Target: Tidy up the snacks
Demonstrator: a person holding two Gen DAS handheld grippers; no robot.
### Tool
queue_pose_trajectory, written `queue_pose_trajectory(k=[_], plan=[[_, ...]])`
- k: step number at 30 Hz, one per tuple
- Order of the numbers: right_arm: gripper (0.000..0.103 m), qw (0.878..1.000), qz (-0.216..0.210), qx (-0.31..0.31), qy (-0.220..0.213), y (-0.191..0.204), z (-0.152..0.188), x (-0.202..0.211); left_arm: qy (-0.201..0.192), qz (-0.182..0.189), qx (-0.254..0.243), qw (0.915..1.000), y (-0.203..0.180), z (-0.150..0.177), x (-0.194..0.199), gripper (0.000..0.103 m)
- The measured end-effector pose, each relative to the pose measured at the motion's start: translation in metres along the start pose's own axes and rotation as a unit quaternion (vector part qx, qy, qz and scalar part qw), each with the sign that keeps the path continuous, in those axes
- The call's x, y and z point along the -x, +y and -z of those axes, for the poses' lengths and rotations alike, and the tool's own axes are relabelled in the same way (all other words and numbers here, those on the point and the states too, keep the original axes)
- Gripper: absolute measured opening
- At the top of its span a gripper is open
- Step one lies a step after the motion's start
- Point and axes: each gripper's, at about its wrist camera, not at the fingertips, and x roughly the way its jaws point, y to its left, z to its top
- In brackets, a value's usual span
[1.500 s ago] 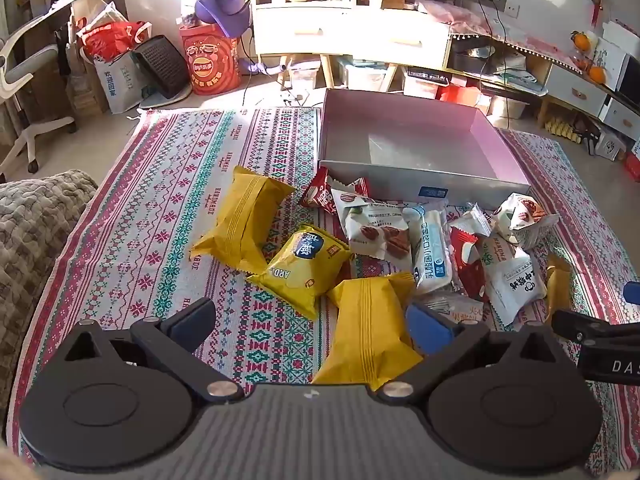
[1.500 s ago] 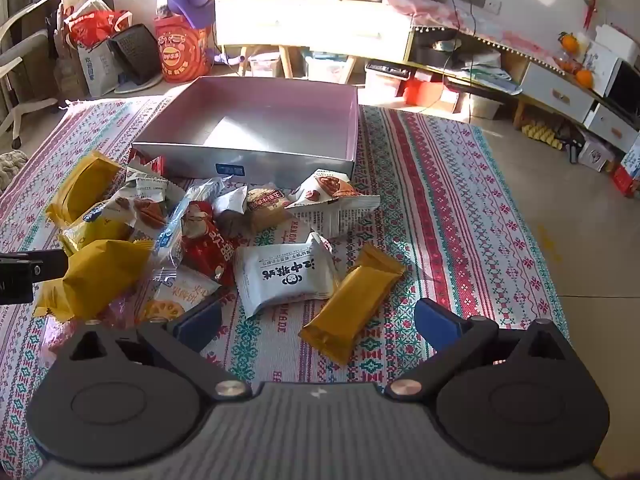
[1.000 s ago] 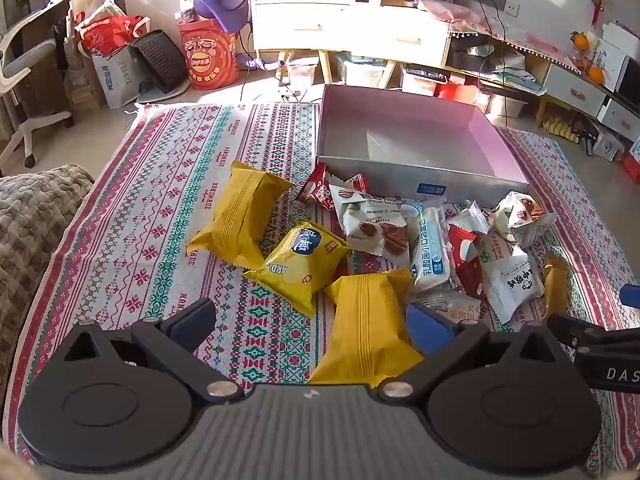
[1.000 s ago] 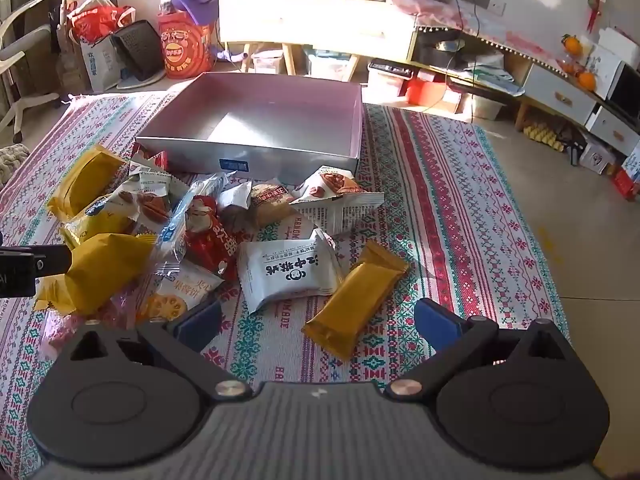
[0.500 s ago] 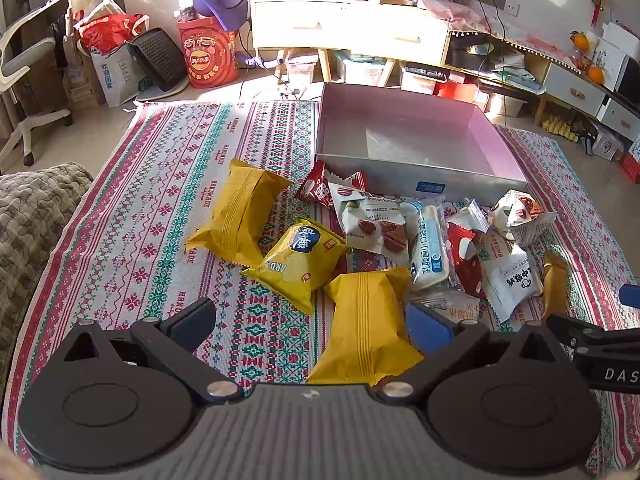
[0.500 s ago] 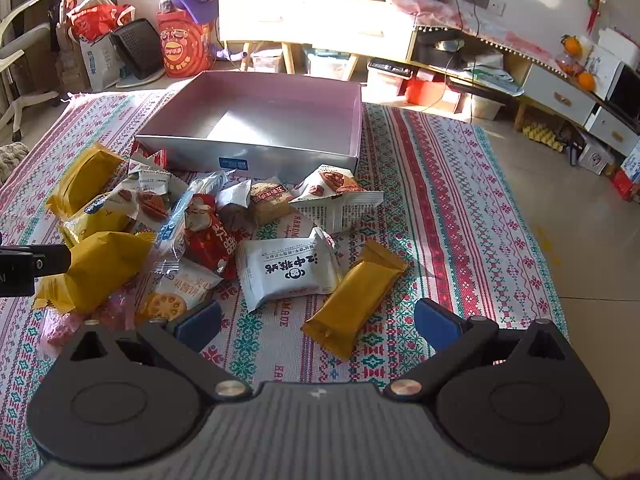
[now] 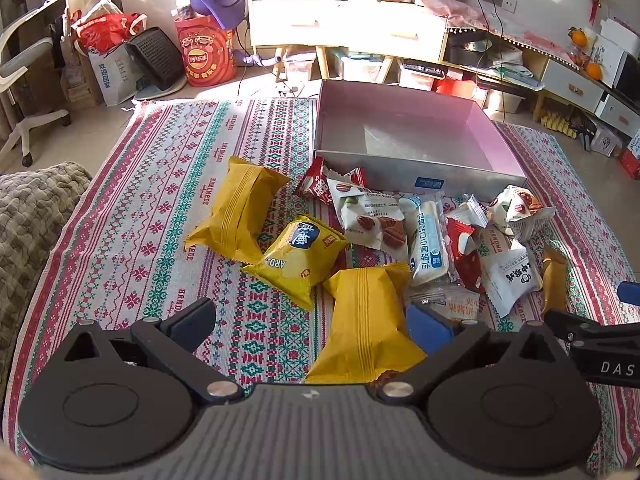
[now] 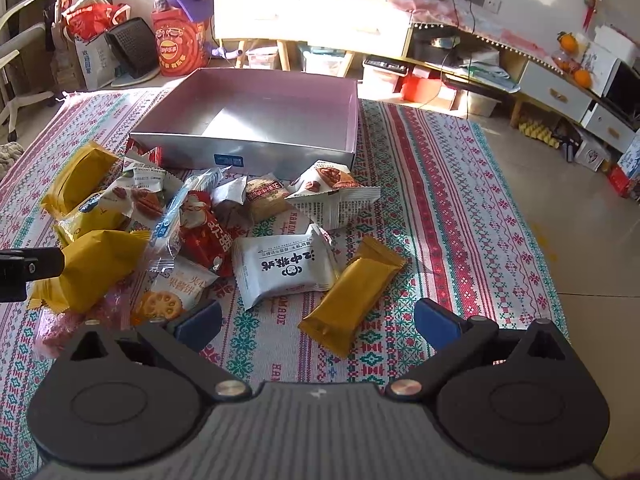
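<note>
Hovering low over the patterned rug with the left claw spread wide and gripping nothing, its blue-padded right finger lying just beside the near yellow pillow pack. Sitting directly ahead of that claw and partly between its fingers, this pack is running its long axis roughly along the claw's pointing direction, toward the pink box. Hanging likewise with the right claw wide apart and empty, facing the slim gold bar, which is lying on a diagonal, near end toward the claw, far end leaning right of the box. Judging from this, each claw is nearer its own packet: left for the pillow pack, right for the bar, and closing across the short width looks the easier grip in both cases. Lying on the near side of the box, the remaining snacks are crowding against its front wall: a second yellow pillow pack to the left, a yellow chip bag between the two, white and red wrappers to the right. Standing empty, the box interior is showing only bare floor. Showing in the right wrist view only: a cracker packet and a pink wrapper on the near side of the pile, mostly hidden from the left wrist view.
</note>
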Motion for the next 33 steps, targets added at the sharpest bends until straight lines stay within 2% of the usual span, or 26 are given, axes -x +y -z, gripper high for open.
queue_pose_trajectory(k=[13,33], plan=[[0.103,1.000,-0.002,-0.017,0.007,-0.0048,-0.0011,-0.0012,0.002,0.001,-0.002,1.0000,0.0009,-0.0011,-0.0016,0.103],[0.103,1.000,0.000,-0.006,0.007,-0.0021,-0.0001,-0.0004,0.006,0.008,-0.011,0.9999,0.0005,0.0012,-0.0029,0.103]])
